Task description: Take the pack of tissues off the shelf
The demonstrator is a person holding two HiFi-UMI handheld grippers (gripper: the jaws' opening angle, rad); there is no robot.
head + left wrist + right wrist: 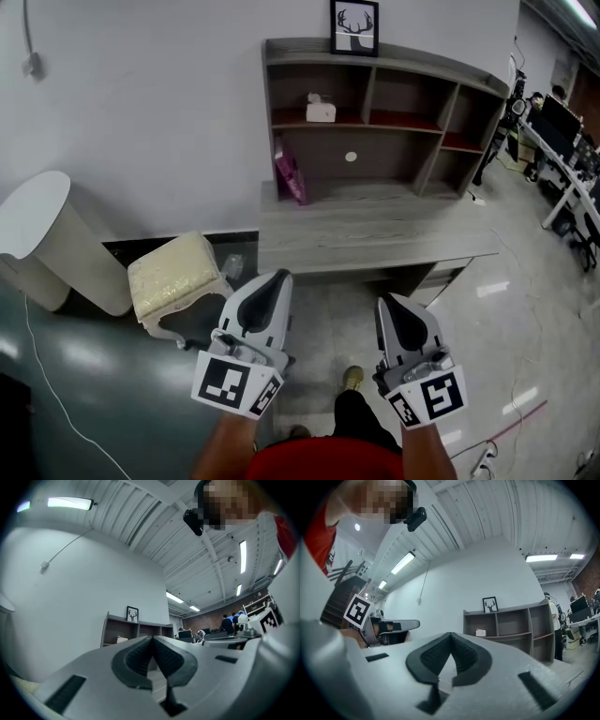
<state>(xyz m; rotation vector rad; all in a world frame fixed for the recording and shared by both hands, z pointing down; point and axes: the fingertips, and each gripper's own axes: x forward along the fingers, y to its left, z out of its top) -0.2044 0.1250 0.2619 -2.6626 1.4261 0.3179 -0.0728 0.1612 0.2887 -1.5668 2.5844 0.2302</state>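
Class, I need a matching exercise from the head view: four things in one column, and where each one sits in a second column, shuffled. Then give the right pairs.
Things
1. pack of tissues
2. framed antler picture
3. pink packet
4. cushioned stool

Places
A. on the floor, left of the desk
B. on top of the shelf unit
C. in the shelf unit's upper left compartment
D. standing on the desk top, at the shelf unit's left side

Pairs: 1-C, 2-B, 3-D, 4-A
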